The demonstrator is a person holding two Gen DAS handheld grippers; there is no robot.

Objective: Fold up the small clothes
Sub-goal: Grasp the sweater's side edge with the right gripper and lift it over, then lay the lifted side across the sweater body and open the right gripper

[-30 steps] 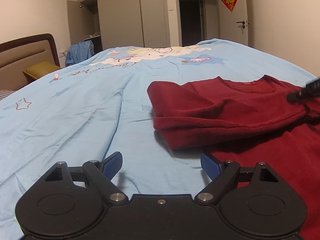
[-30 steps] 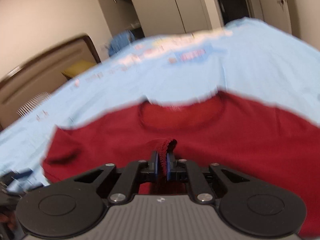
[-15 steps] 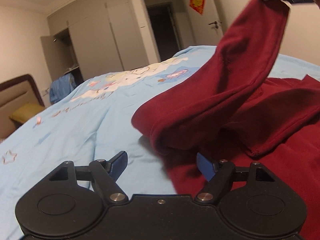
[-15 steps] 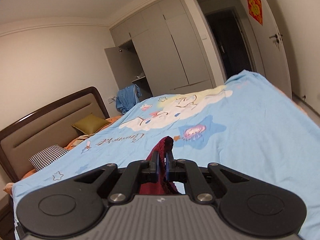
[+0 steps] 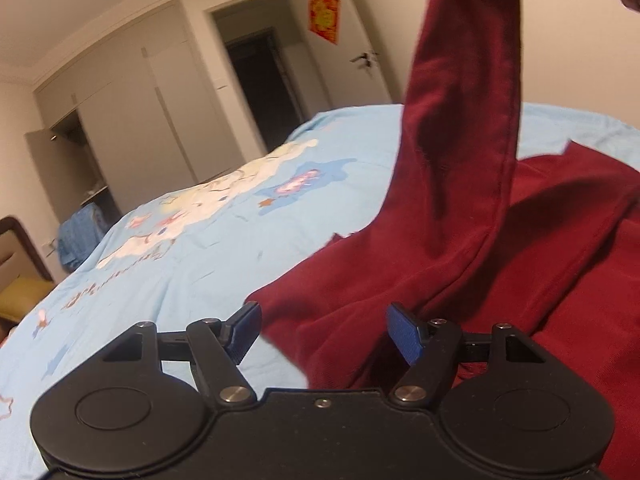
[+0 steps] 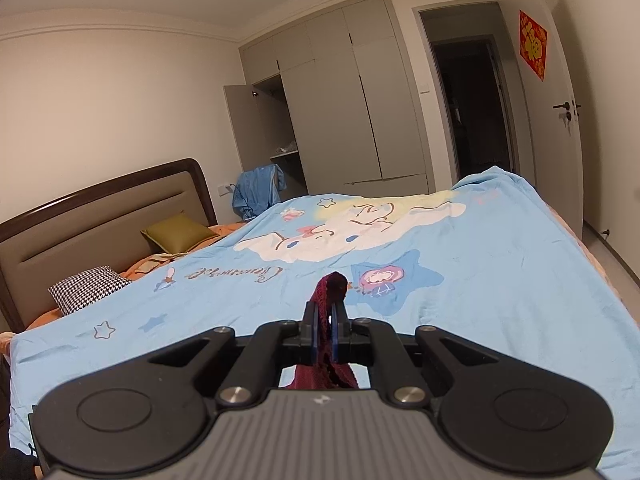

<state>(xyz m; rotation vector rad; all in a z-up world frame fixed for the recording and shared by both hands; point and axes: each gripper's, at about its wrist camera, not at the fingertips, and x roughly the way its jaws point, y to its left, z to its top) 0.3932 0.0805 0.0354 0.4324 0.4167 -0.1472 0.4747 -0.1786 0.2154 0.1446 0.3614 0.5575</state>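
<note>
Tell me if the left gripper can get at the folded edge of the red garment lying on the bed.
Probably yes. The left gripper is open, and the red garment already has its folded edge lying between the blue pads with nothing in the way.

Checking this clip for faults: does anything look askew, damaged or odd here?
Nothing damaged. The dark red knit top is half lifted: the right tongs pinch one edge high, the rest lies bunched on the light blue cartoon-print bedspread. The left tongs sit open. A grey wardrobe door stands ajar.
</note>
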